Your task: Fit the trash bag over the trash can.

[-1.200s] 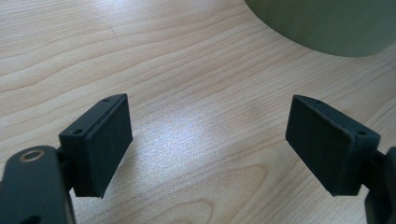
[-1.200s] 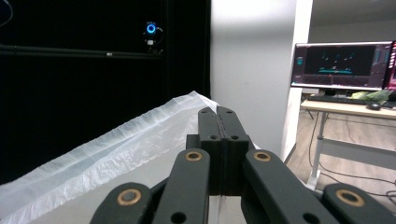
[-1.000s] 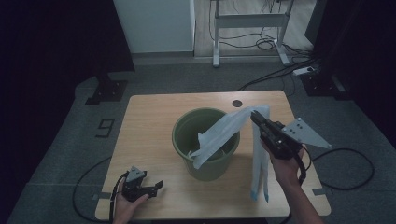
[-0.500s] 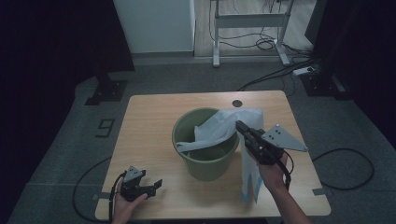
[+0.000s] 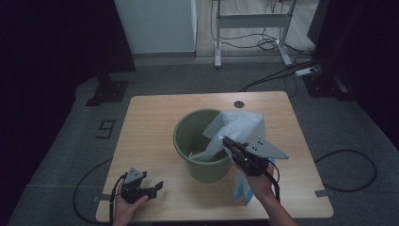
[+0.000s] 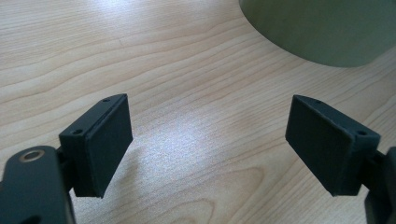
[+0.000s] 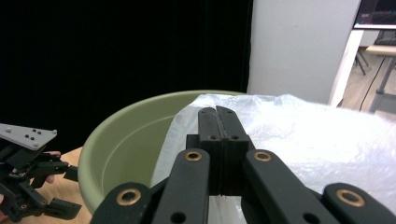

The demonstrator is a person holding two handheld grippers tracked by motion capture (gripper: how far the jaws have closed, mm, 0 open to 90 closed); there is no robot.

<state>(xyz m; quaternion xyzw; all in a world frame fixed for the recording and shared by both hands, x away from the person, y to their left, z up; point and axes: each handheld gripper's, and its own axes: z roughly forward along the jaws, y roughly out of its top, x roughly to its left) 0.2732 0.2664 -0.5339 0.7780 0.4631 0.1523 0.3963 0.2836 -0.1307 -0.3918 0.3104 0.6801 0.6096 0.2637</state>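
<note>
Right gripper [image 5: 226,141] pinched tight on bag [image 5: 240,125] at bin [image 5: 200,160] rim; bag drapes over rim, part inside, part hanging down outer wall; left gripper [image 5: 155,187] jaws wide apart, nothing between, low on desk [image 5: 155,122] near bin.

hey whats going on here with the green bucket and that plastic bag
A person is fitting a clear plastic bag into a green bucket on a wooden table. The right gripper is shut on the bag at the bucket's rim; part of the bag lies inside and part hangs down the outside. The left gripper rests open near the table's front edge, holding nothing.
</note>
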